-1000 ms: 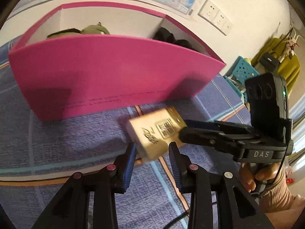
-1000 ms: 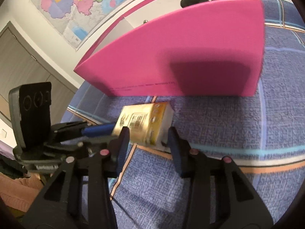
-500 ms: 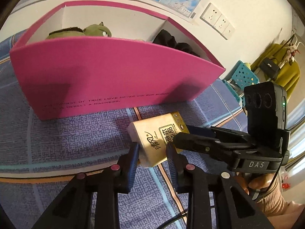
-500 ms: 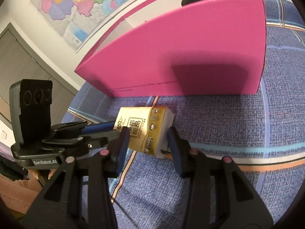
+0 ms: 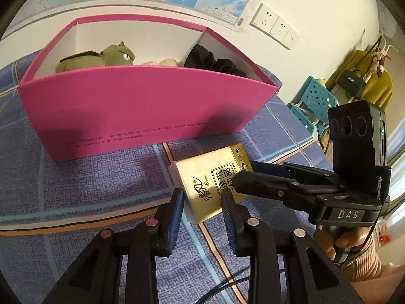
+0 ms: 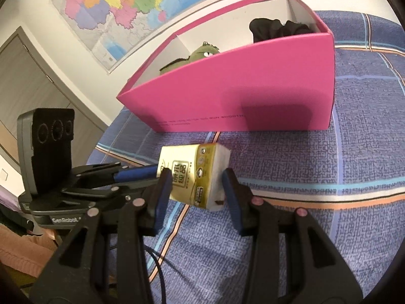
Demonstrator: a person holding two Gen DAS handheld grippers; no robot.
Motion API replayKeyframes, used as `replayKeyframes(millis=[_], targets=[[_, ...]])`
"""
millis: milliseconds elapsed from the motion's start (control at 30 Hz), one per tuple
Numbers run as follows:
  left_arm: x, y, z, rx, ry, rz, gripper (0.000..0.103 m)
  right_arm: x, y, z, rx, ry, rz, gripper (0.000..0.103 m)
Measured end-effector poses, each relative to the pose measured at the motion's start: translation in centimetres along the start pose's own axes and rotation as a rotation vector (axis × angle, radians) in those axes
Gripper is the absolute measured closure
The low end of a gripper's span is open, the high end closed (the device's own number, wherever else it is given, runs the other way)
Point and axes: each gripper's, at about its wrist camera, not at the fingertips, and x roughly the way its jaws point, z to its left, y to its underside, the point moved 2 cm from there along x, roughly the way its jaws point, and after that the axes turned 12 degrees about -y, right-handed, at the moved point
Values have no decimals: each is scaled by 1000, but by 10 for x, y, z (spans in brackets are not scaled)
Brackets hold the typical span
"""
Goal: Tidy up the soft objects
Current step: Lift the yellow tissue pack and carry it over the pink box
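A yellow tissue pack (image 5: 210,177) (image 6: 192,167) hangs just above the blue bedspread, in front of the pink box. My left gripper (image 5: 202,197) is shut on its near end. My right gripper (image 6: 196,177) is shut across its sides, one pad on the printed face and one on the white edge. Each gripper shows in the other's view: the right gripper (image 5: 244,171) reaches in from the right, the left gripper (image 6: 152,177) from the left. The open pink box (image 5: 141,109) (image 6: 240,88) holds a green plush (image 5: 101,58) (image 6: 200,50), a beige soft item (image 5: 164,62) and black cloth (image 5: 212,60) (image 6: 276,29).
The blue patterned bedspread (image 5: 76,190) spreads around the box, with striped bands near me. Wall sockets (image 5: 273,25) and a map hang behind. A turquoise basket (image 5: 314,101) stands at the right beyond the bed. A hand in a pink sleeve (image 5: 354,248) holds the right gripper.
The left jaws have closed onto the tissue pack. Both grippers and the pack have risen a little, and more of the box's inside shows.
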Motion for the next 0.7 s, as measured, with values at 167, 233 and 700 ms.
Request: replayKeyframes(millis=[167, 233, 700], targets=[[-6, 1, 0, 7, -6, -17, 73, -2, 2, 2, -6, 4, 0, 58], [-9, 0, 0, 8, -4, -28, 73, -3, 3, 3, -8, 2, -1, 58], [-35, -13, -1, 11, -4, -93, 73, -20, -11, 27, -87, 6, -35, 58]])
